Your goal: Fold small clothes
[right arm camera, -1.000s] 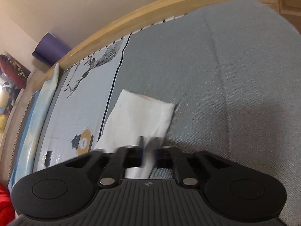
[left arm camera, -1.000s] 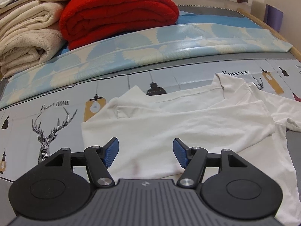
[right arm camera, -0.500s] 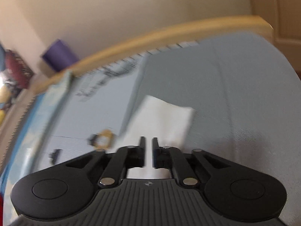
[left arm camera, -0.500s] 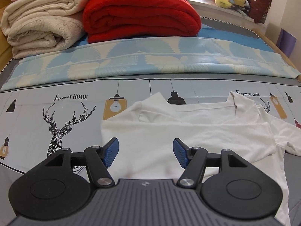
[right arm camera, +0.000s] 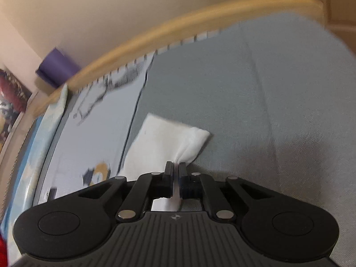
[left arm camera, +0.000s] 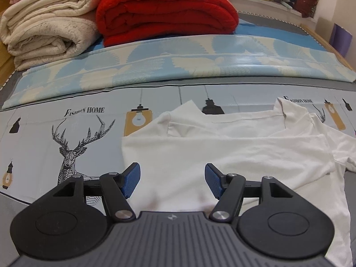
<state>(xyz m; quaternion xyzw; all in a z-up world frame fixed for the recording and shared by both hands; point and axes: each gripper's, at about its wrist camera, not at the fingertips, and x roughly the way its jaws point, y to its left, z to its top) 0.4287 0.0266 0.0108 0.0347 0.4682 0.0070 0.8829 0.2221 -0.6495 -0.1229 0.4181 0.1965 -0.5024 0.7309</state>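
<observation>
Left gripper [left arm camera: 172, 183] jaws wide, empty; right gripper [right arm camera: 175, 169] jaws pinching shirt [right arm camera: 164, 140].

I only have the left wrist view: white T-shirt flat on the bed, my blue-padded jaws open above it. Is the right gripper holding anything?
Observer: Yes. The right gripper is shut on a sleeve end of the white cotton T-shirt.
Operator: Is that sleeve lifted?
Observer: Its free end lies on the plain grey bedsheet; only the pinched bit is gathered.
Operator: What's ahead of it?
Observer: The curved wooden bed rail.
</observation>
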